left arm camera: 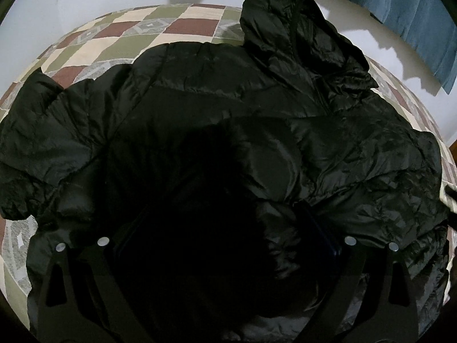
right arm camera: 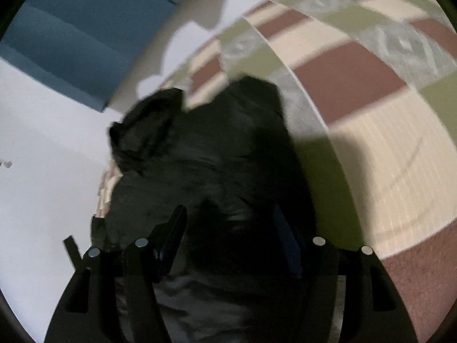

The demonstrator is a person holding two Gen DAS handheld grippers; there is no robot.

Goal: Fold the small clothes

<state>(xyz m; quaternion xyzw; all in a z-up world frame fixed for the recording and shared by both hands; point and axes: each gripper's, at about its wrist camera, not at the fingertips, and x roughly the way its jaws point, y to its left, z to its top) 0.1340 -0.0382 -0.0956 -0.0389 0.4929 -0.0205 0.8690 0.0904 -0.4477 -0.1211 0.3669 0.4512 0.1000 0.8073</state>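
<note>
While the black hooded jacket (left arm camera: 257, 131) was still spread wide across the checked bedcover (left arm camera: 120, 43), little of the folding could be judged as done. Its hood (left arm camera: 300, 45) was seen crumpled toward the far edge of the bed, one sleeve (left arm camera: 42, 143) stretched out to the left, and the other side was bunched in creases at the right. No squared fold was made out; the sleeves and body were judged to be still left to bring in.

One jacket was counted, one bedcover, and one blue curtain (left arm camera: 414, 8) against the white wall behind. Two grippers were counted, one per view.

The left gripper (left arm camera: 228, 245) was seen low over the jacket's near hem with its jaws spread wide; deep shadow lay between them, and no cloth was seen pinched. The right gripper (right arm camera: 231, 237) was seen, through motion blur, above the jacket (right arm camera: 205, 154) near the bed's edge, its jaws apart with dark fabric lying between and beneath them. Whether the pads pressed on that fabric could not be told, though no clamped fold was visible.
</note>
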